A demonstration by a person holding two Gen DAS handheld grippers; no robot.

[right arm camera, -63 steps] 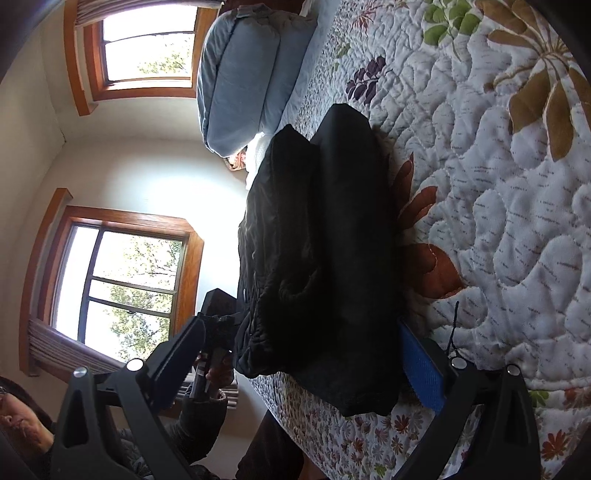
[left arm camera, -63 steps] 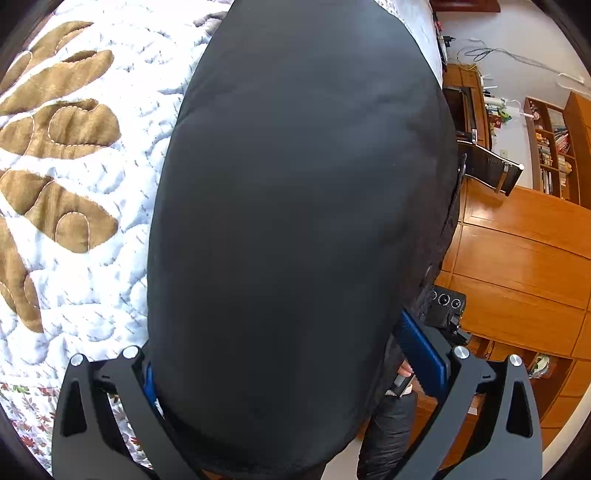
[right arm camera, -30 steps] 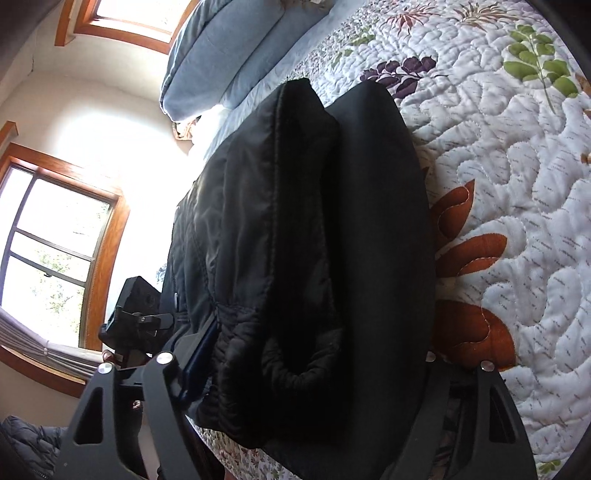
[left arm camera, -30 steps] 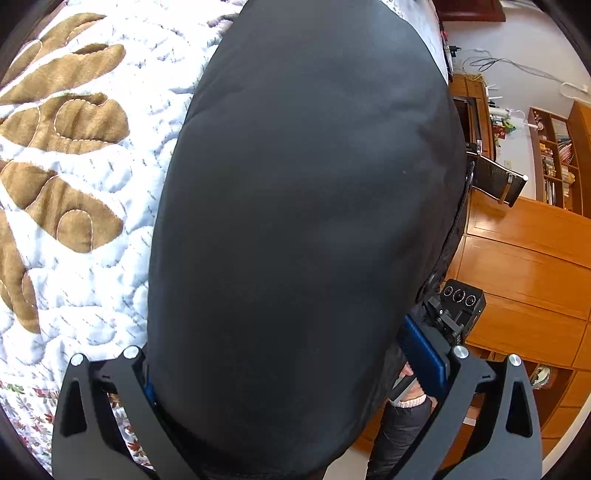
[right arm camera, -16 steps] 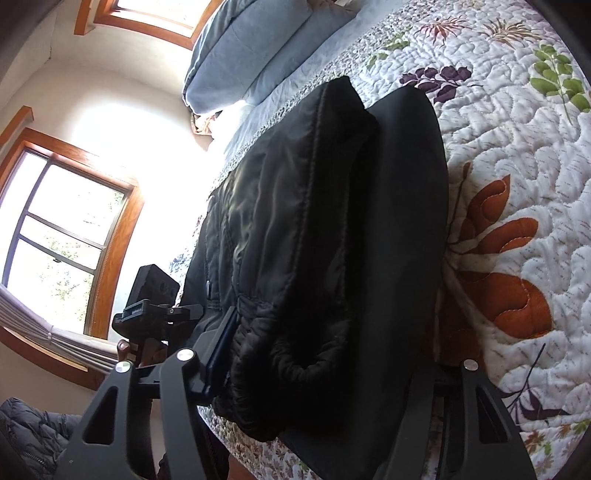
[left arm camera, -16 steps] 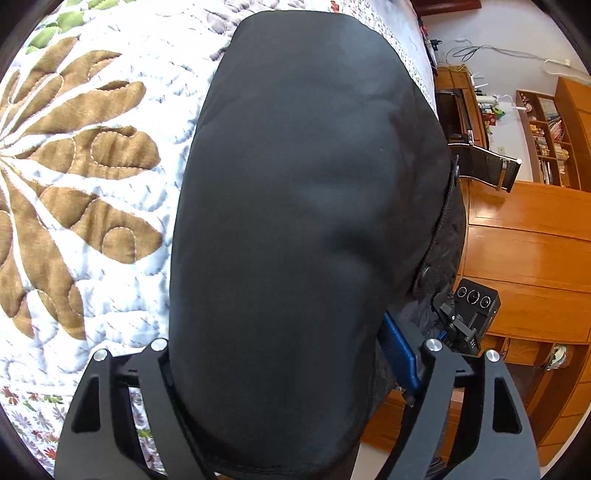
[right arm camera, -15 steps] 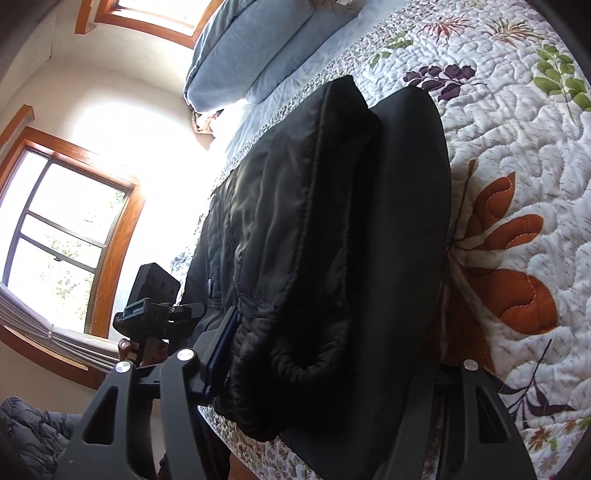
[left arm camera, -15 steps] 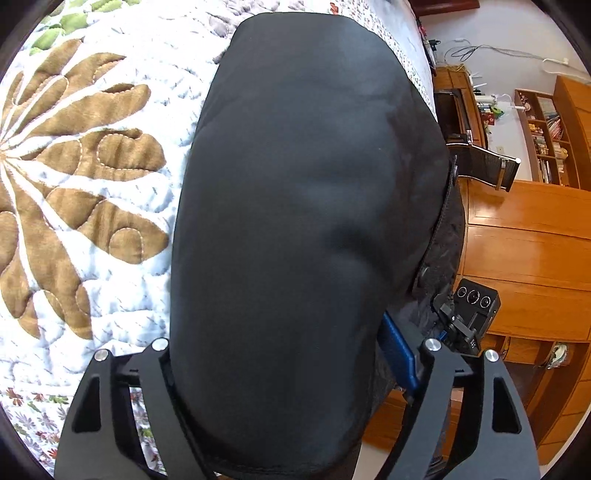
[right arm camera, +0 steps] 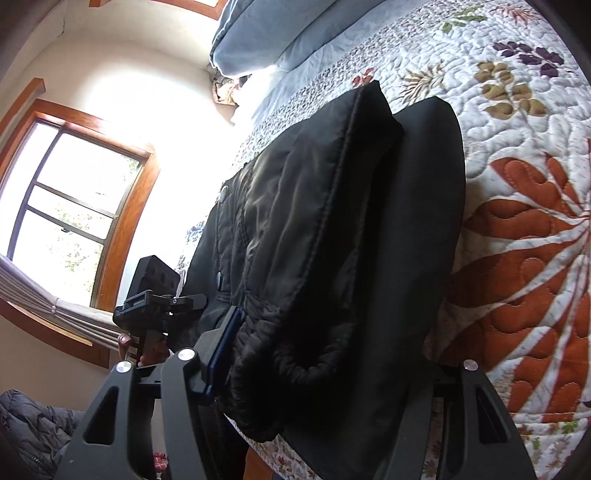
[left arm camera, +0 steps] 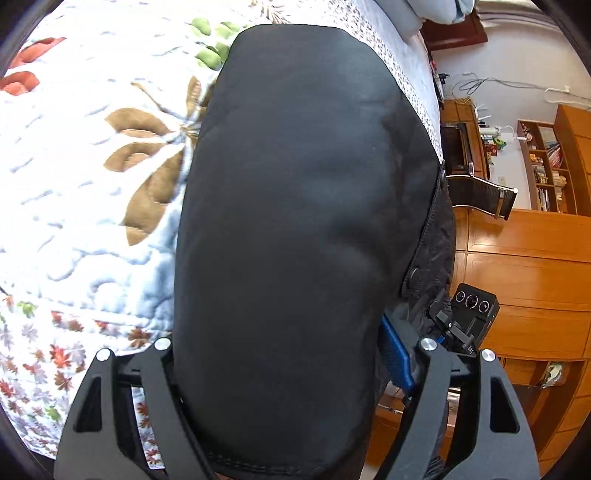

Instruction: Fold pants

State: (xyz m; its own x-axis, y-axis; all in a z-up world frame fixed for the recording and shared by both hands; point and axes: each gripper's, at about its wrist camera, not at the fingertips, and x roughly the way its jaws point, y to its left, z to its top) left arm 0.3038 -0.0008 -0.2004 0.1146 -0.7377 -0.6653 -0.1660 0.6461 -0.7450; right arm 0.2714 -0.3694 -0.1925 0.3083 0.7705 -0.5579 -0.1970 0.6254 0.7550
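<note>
The black padded pants (left arm camera: 303,221) lie folded into a thick bundle on the quilted floral bedspread (left arm camera: 74,184). In the right wrist view the bundle (right arm camera: 332,258) shows stacked layers with a cuff at its near end. My left gripper (left arm camera: 291,369) is shut on the near end of the bundle, its fingers on either side. My right gripper (right arm camera: 325,373) is shut on the other end of the bundle. Each view shows the other gripper's camera block beyond the fabric.
Blue-grey pillows (right arm camera: 277,33) lie at the head of the bed. Wooden cabinets and shelves (left arm camera: 524,266) stand past the bed edge in the left wrist view. A wood-framed window (right arm camera: 74,206) and white wall show in the right wrist view.
Both grippers have narrowed onto the bundle and pulled back along the bed. More of the quilt now shows beyond the pants in both views.
</note>
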